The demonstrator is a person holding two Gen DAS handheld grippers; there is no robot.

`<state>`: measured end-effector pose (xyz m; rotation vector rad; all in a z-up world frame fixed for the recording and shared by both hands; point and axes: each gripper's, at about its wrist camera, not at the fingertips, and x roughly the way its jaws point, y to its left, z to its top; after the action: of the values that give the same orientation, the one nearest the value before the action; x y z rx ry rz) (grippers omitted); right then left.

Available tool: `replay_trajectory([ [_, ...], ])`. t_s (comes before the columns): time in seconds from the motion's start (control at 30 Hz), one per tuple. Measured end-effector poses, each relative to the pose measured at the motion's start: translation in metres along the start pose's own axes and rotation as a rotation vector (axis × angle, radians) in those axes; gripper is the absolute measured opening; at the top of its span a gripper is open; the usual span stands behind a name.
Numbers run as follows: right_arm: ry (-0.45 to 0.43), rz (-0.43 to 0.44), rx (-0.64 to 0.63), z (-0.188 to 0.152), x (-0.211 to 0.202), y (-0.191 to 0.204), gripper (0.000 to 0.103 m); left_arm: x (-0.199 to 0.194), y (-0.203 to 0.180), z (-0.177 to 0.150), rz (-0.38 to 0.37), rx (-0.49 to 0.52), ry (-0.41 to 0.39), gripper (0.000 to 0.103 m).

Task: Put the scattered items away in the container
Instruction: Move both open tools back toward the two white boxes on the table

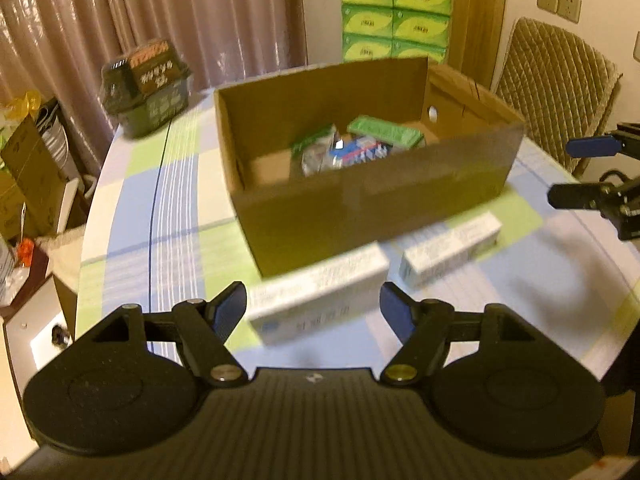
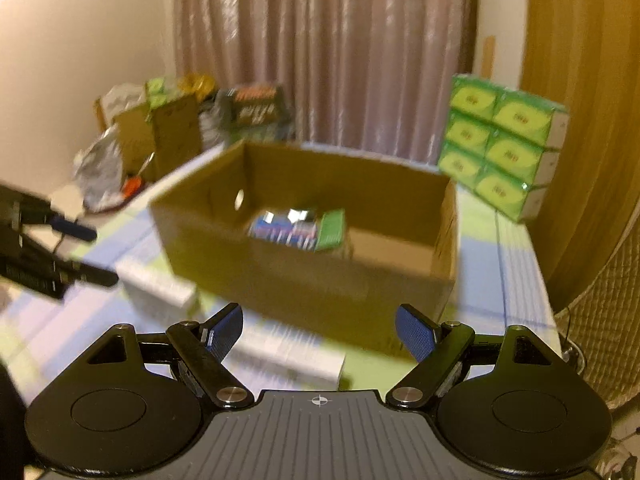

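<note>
Cardboard box stands behind two white cartons, both hand-held grippers released.

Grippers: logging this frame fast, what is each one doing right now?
Left gripper: open, holding nothing, above a white box on the table.
Right gripper: open, holding nothing, facing the cardboard box.
</note>
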<state>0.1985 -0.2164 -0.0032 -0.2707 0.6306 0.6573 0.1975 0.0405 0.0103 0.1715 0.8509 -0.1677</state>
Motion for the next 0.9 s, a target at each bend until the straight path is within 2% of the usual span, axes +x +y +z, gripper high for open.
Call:
replay_trajectory([
  [0.13, 0.035, 0.015, -0.060, -0.019, 0.002, 0.009, 0.081, 0.001, 0.005, -0.019, 0.008, -0.001, 0.032, 0.069],
  [0.33, 0.074, 0.023, -0.057, -0.031, 0.015, 0.006, 0.081, 0.008, 0.019, -0.033, 0.017, -0.004, 0.066, 0.069],
  [0.63, 0.129, 0.033, -0.054, -0.042, 0.041, -0.005, 0.081, 0.034, 0.031, -0.037, -0.010, 0.003, 0.095, 0.070],
  [0.9, 0.177, 0.056, -0.071, -0.047, 0.072, -0.019, 0.081, 0.066, 0.036, -0.026, -0.032, 0.077, 0.095, 0.071],
])
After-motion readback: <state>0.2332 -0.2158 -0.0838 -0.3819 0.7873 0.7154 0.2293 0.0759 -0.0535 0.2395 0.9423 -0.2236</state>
